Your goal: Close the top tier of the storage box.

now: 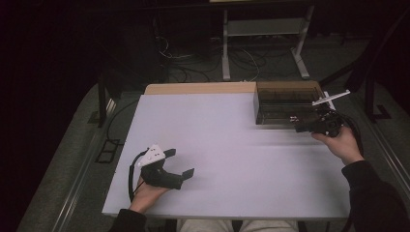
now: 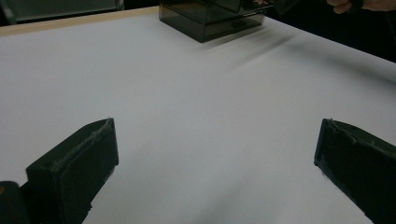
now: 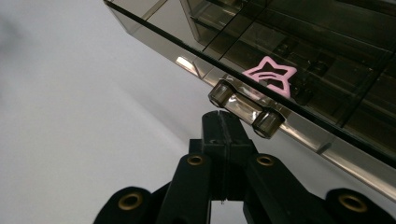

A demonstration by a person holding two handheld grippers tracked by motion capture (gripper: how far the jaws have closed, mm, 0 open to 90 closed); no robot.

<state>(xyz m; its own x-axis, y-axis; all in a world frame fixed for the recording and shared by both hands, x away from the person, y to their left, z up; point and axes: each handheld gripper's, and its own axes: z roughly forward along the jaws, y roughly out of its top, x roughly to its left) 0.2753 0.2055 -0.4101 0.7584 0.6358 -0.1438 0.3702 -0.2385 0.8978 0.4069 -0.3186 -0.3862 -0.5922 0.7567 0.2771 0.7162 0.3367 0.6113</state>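
Observation:
A smoky transparent box (image 1: 285, 101) stands at the table's far right; in the left gripper view the box (image 2: 210, 18) shows at the top. Seen from the right gripper view, the box (image 3: 327, 46) has a drawer front with a clear bar handle (image 3: 246, 109), and a pink star (image 3: 279, 69) lies inside. My right gripper (image 1: 296, 126) is at the box's front, shut, with its tips (image 3: 223, 116) just under the handle and nothing between them. My left gripper (image 1: 180, 162) rests low at the near left, open over bare table (image 2: 215, 154).
The white table (image 1: 232, 145) has a brown strip (image 1: 200, 88) along its far edge. Behind it, a metal stand (image 1: 263, 29) and cables lie on the dark floor. The person's right hand (image 2: 359, 4) shows at the upper right in the left gripper view.

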